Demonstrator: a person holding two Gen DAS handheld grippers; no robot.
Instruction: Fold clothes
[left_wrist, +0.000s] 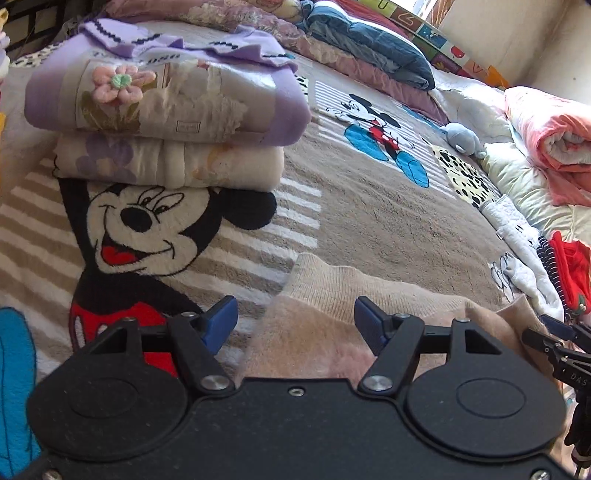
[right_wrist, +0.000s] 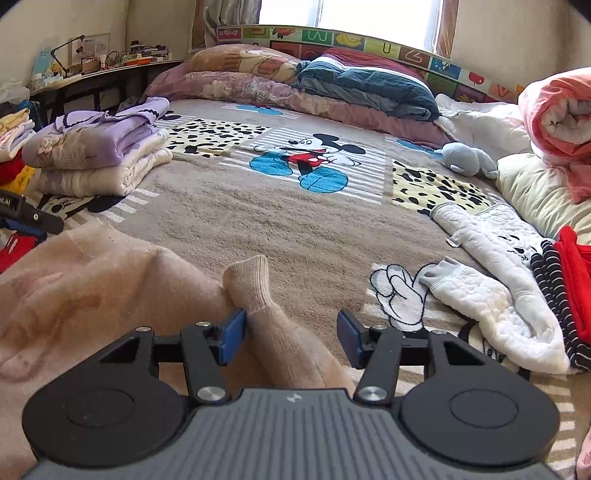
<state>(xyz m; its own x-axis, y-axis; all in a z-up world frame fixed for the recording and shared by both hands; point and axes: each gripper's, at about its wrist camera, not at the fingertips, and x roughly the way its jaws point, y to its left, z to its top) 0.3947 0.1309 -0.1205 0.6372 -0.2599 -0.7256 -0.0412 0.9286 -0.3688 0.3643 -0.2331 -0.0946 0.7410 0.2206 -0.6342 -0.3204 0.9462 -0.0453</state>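
A beige knit sweater (right_wrist: 92, 288) lies spread on the cartoon-mouse blanket (right_wrist: 258, 221). Its cuffed sleeve (right_wrist: 255, 284) runs between the blue pads of my right gripper (right_wrist: 291, 332), brushing the left pad, while the right pad stands well off it. My left gripper (left_wrist: 295, 321) is open over the sweater's ribbed hem (left_wrist: 332, 284), with nothing pinched between its pads. A stack of folded purple and cream garments (left_wrist: 166, 110) sits at the far left of the bed. The same stack (right_wrist: 99, 155) shows at the left in the right wrist view.
Unfolded clothes lie to the right: a white quilted garment (right_wrist: 491, 288), a striped piece (right_wrist: 550, 280) and a red one (right_wrist: 576, 273). A grey plush toy (right_wrist: 465, 158), pillows (right_wrist: 362, 88) and a rolled pink quilt (right_wrist: 557, 110) line the far and right sides.
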